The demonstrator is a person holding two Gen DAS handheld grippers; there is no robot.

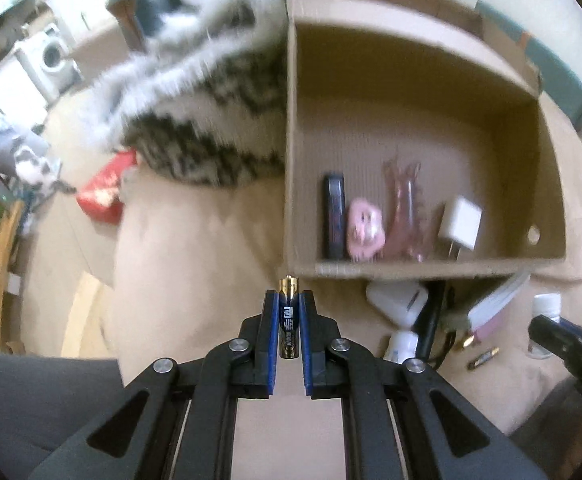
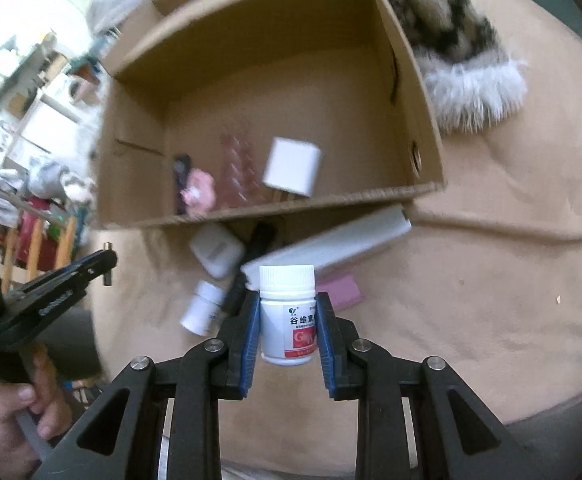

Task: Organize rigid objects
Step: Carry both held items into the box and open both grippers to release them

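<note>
Now both hands carry something toward the box (image 1: 423,268), so the step is a clean drop-in. The left gripper (image 1: 289,320) has its jaws clenched on a battery (image 1: 288,312), held upright just short of the box's near wall; the right gripper (image 2: 287,320) grasps a white bottle (image 2: 287,312) by its body, cap up, also short of that wall. Inside, along the near wall, lie a dark bar (image 1: 334,216), a pink clip (image 1: 365,228), a clear pink piece (image 1: 405,216) and a white charger (image 1: 461,224). To do it well, I judge each load should clear the wall, go down over bare cardboard farther in, and be let go low, the bottle kept upright and the battery laid flat so it cannot roll.
</note>
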